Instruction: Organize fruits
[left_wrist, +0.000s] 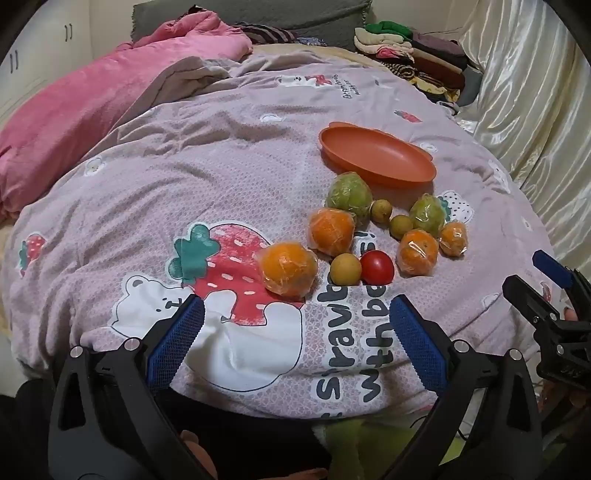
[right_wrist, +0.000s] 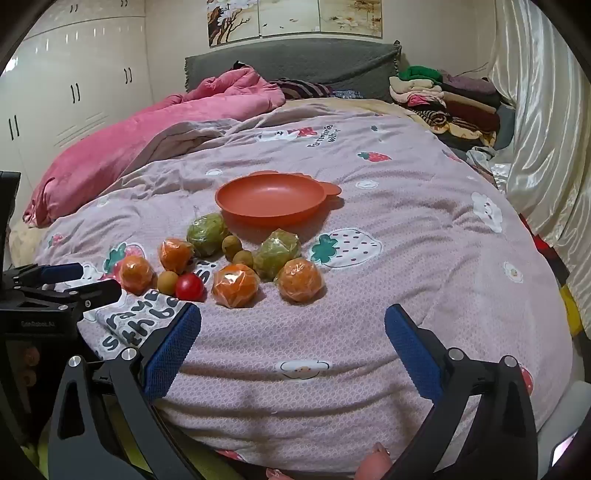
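Left wrist view: the left gripper (left_wrist: 295, 317) is spread wide, holding nothing; the wrapped orange (left_wrist: 288, 268) lies just ahead between its fingertips, the orange dish (left_wrist: 376, 155) farther ahead to the right.

Right wrist view: the right gripper (right_wrist: 293, 326) is likewise spread and holds nothing; the fruits (right_wrist: 236, 285) lie ahead-left, the dish (right_wrist: 271, 199) beyond them.

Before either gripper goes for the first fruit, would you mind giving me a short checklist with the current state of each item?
1. Left gripper open and holding nothing: ok.
2. Right gripper open and holding nothing: ok.
3. Shallow orange plastic dish upright with nothing in it: ok.
4. Fruits all lie outside the dish, on the pink patterned quilt: ok.
5. Nearest plastic-wrapped orange has no object between it and the left fingers: ok.
6. Small red tomato clear of its neighbours: not ok, it sits against the small tan round fruit.
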